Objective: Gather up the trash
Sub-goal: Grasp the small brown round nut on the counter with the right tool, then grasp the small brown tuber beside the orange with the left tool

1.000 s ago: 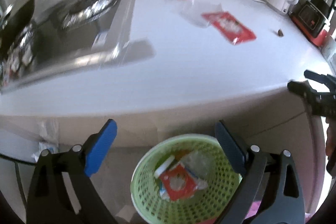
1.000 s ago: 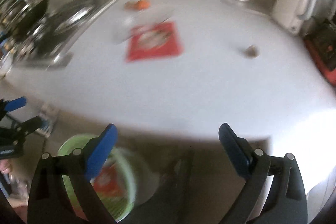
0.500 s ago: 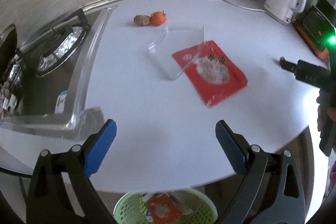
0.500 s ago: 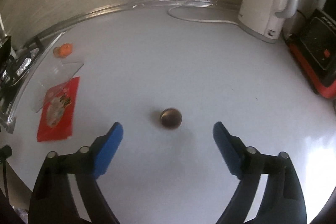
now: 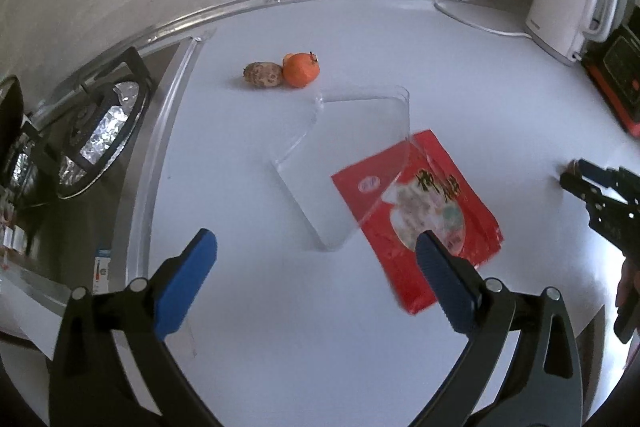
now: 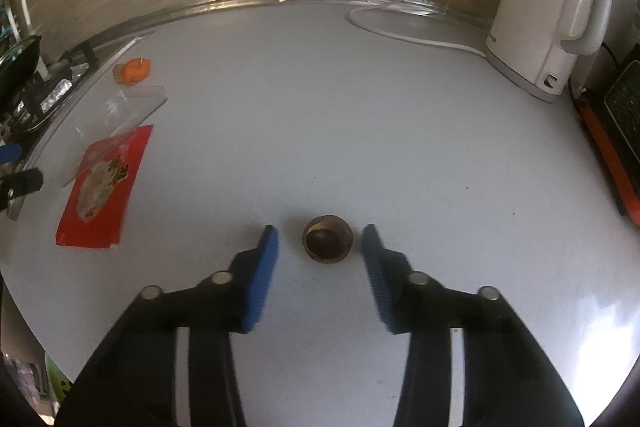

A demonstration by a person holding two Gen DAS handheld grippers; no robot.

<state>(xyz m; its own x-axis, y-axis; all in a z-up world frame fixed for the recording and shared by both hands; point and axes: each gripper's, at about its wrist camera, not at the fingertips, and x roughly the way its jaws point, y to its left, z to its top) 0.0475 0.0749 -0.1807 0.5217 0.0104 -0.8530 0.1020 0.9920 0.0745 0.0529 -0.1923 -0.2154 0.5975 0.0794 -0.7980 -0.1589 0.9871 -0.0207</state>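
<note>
A red snack wrapper (image 5: 424,223) lies on the white counter, partly under a clear plastic lid (image 5: 348,163); both also show in the right wrist view, the wrapper (image 6: 104,187) at the left. My left gripper (image 5: 316,247) is open and empty, just short of the lid and wrapper. A small brown round shell (image 6: 327,239) lies on the counter between the blue pads of my right gripper (image 6: 320,237), which is open with a gap on each side. The right gripper also shows in the left wrist view (image 5: 576,175) at the far right.
An orange fruit (image 5: 301,70) and a brown lump (image 5: 263,75) sit at the back. A gas stove (image 5: 96,123) is on the left. A white kettle (image 6: 552,7) with its cord and a red-and-black appliance (image 6: 616,131) stand at the right.
Both grippers rose from the green bin below the counter edge and moved in over the counter. The right gripper narrowed and now straddles the brown shell. The left neared the wrapper.
</note>
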